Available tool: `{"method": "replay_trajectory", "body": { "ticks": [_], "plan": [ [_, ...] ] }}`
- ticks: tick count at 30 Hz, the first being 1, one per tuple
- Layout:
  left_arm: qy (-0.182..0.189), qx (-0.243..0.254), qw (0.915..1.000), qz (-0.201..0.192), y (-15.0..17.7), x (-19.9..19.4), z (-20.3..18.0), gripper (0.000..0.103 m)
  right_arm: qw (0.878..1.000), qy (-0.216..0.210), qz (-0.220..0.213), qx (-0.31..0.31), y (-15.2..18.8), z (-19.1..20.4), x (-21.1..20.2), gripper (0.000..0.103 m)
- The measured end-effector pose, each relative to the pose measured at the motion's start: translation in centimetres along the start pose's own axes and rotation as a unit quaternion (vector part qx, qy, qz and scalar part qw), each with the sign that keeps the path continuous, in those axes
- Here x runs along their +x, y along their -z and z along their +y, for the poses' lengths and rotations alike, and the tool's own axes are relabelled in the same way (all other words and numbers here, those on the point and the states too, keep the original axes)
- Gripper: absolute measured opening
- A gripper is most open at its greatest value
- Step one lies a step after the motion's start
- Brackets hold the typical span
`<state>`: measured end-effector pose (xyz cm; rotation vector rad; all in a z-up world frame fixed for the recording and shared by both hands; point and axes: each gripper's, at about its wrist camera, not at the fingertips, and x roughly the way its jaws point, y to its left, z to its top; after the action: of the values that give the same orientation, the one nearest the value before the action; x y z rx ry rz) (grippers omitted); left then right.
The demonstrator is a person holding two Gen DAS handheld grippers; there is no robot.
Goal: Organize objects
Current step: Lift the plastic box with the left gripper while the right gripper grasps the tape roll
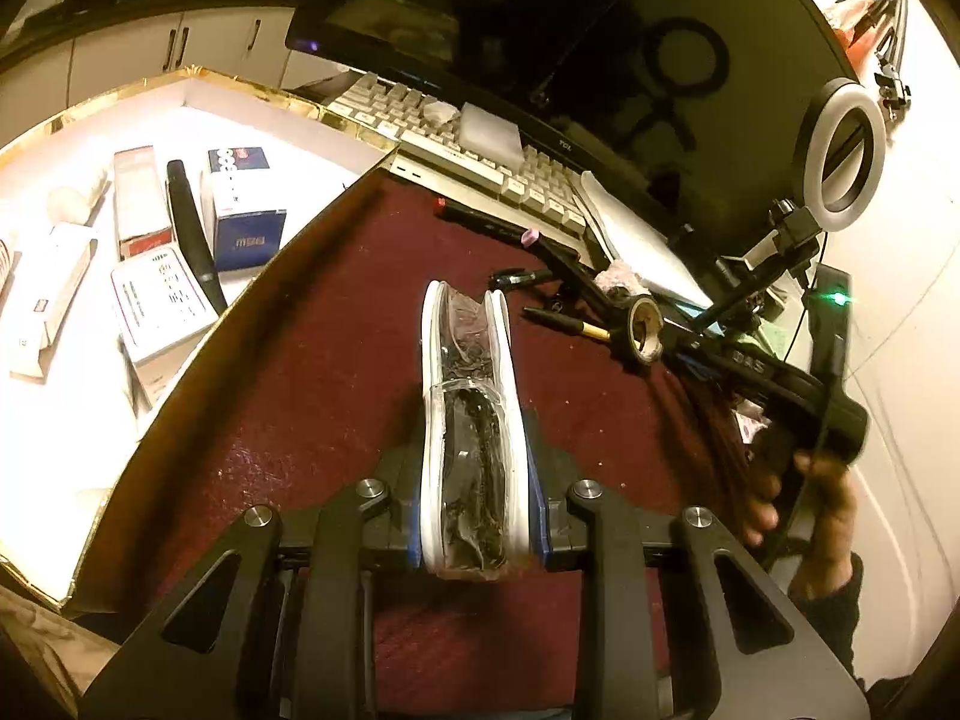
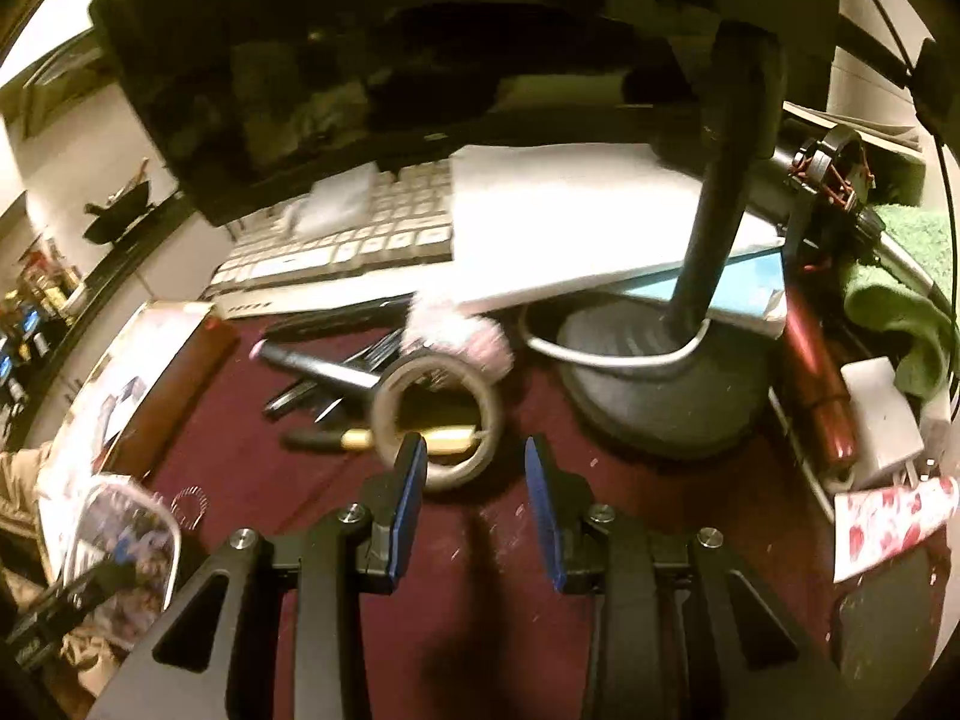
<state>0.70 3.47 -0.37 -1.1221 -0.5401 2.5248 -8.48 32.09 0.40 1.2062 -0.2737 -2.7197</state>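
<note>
My left gripper (image 1: 474, 516) is shut on a clear white-edged pouch (image 1: 471, 420) with dark things inside, held above the maroon table (image 1: 312, 396). The pouch also shows at the lower left of the right wrist view (image 2: 129, 546). My right gripper (image 2: 474, 480) is open and empty; its left finger (image 2: 411, 480) is at the near rim of a tape roll (image 2: 435, 414), which stands on the table with a gold-tipped pen (image 2: 354, 438) behind it. The tape roll also shows in the left wrist view (image 1: 642, 333), where the right gripper is at the right edge (image 1: 798, 396).
A gold-rimmed white box (image 1: 78, 276) at the left holds several cartons and a black tube. A keyboard (image 1: 480, 156), a monitor (image 1: 570, 36), a ring light (image 1: 846, 150), several pens (image 2: 324, 372), a black lamp base (image 2: 660, 396) and a green cloth (image 2: 900, 276) crowd the back and right.
</note>
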Motion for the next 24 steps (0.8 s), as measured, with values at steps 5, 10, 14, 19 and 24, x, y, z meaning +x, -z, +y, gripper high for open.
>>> {"method": "replay_trajectory", "body": {
  "ticks": [5,10,14,19,24],
  "plan": [
    [-0.003,0.012,0.9999,0.001,0.1,0.1,-0.4,0.025,1.000,-0.014,0.021,0.009,-0.5,-0.7,2.1,0.033],
    [-0.003,0.008,1.0000,-0.003,0.0,0.2,-0.4,0.025,0.999,-0.030,0.019,0.007,-0.2,-0.4,1.5,0.014],
    [-0.002,0.008,1.0000,-0.005,0.2,-0.1,-0.5,0.025,0.999,-0.035,0.003,0.008,0.3,-0.1,-0.3,0.005],
    [0.001,0.012,0.9999,0.000,0.4,0.0,-0.7,0.025,0.999,-0.043,-0.015,-0.008,0.7,1.1,-1.8,0.004],
    [0.004,0.013,0.9999,-0.004,0.4,-0.4,-0.9,0.025,0.999,-0.051,-0.008,0.008,0.8,0.4,-1.7,0.004]
  ]
}}
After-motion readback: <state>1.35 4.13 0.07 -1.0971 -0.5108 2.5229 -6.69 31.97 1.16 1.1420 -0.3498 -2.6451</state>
